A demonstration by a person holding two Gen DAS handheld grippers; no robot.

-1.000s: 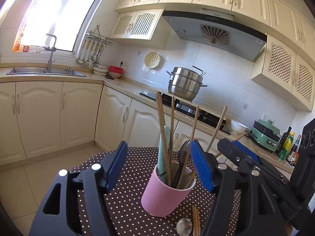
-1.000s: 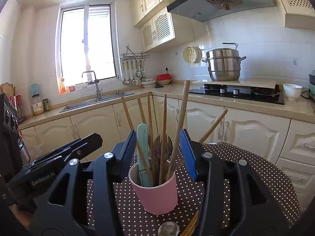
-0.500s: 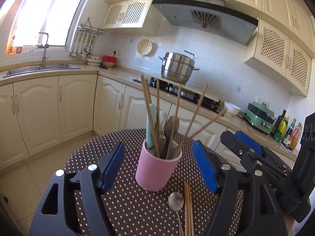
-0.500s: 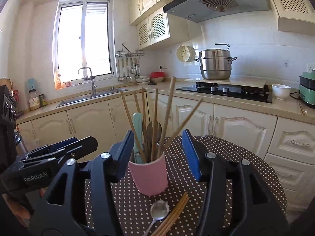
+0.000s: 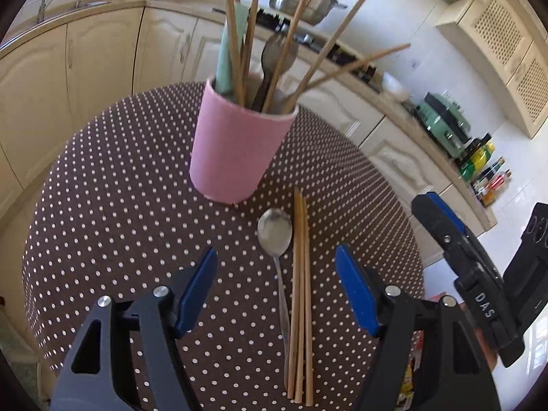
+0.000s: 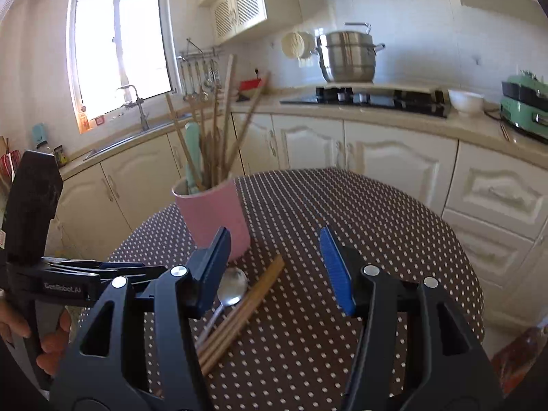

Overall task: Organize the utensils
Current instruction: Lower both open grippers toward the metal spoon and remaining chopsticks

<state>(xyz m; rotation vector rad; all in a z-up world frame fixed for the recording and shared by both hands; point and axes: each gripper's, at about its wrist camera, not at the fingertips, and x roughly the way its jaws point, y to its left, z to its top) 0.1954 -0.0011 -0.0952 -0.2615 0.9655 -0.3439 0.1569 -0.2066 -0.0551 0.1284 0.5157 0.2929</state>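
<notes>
A pink cup (image 5: 236, 150) stands on the dotted round table (image 5: 113, 205), holding several wooden chopsticks, a teal handle and a dark spoon. A metal spoon (image 5: 275, 236) and loose wooden chopsticks (image 5: 300, 291) lie side by side in front of the cup. My left gripper (image 5: 275, 291) is open and empty, hovering above the spoon and chopsticks. My right gripper (image 6: 274, 267) is open and empty, above the table to the right of the cup (image 6: 214, 212); the spoon (image 6: 231, 289) and chopsticks (image 6: 246, 308) lie below its left finger.
Kitchen cabinets and a counter (image 6: 376, 116) with a hob, steel pot (image 6: 346, 56), white bowl and green appliance (image 6: 524, 102) run behind the table. A sink (image 6: 137, 130) sits under the window. The left gripper's body (image 6: 30, 205) shows at the left of the right wrist view.
Both grippers have pulled back and up from the pink cup. The left one now tilts down over the spoon and chopsticks; the right one has shifted to the right of the cup.
</notes>
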